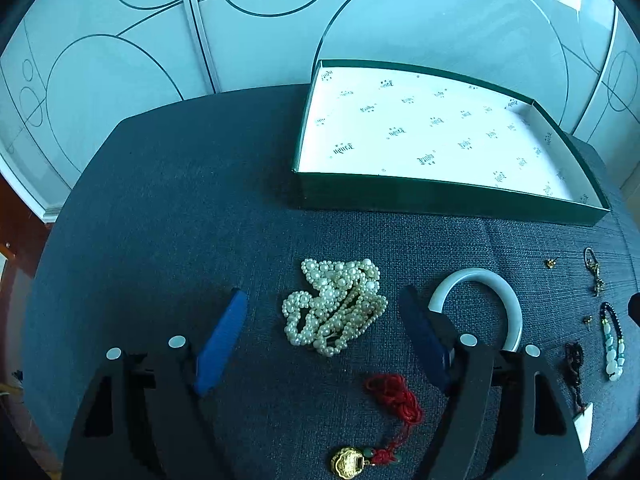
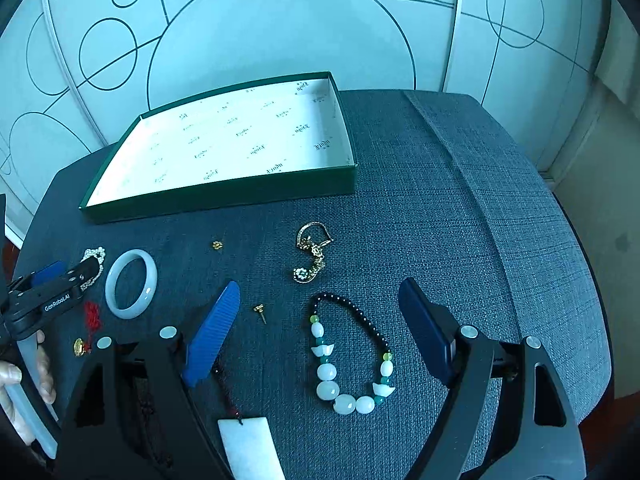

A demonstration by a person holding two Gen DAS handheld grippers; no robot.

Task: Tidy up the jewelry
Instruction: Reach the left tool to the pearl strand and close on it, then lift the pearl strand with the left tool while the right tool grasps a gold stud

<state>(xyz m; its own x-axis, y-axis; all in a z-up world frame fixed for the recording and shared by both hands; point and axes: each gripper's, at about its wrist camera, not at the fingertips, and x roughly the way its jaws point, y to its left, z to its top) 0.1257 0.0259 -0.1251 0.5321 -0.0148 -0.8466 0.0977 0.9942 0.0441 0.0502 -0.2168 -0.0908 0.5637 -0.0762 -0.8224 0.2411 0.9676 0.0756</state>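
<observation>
Left gripper [image 1: 322, 312]: jaws spread wide, nothing held, heap of white pearl strands [image 1: 335, 306] lying between them on grey cloth table [image 1: 160, 208] | right gripper [image 2: 320, 320]: jaws wide, unloaded, black-and-white beaded bracelet [image 2: 352, 356] between | shallow green cardboard box [image 1: 440, 196]: set behind.

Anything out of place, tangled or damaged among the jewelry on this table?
Nothing looks damaged. The white pearl necklace lies bunched in a heap, and the two small gold ear studs lie apart on the grey cloth. The green-walled box holds nothing yet.
</observation>
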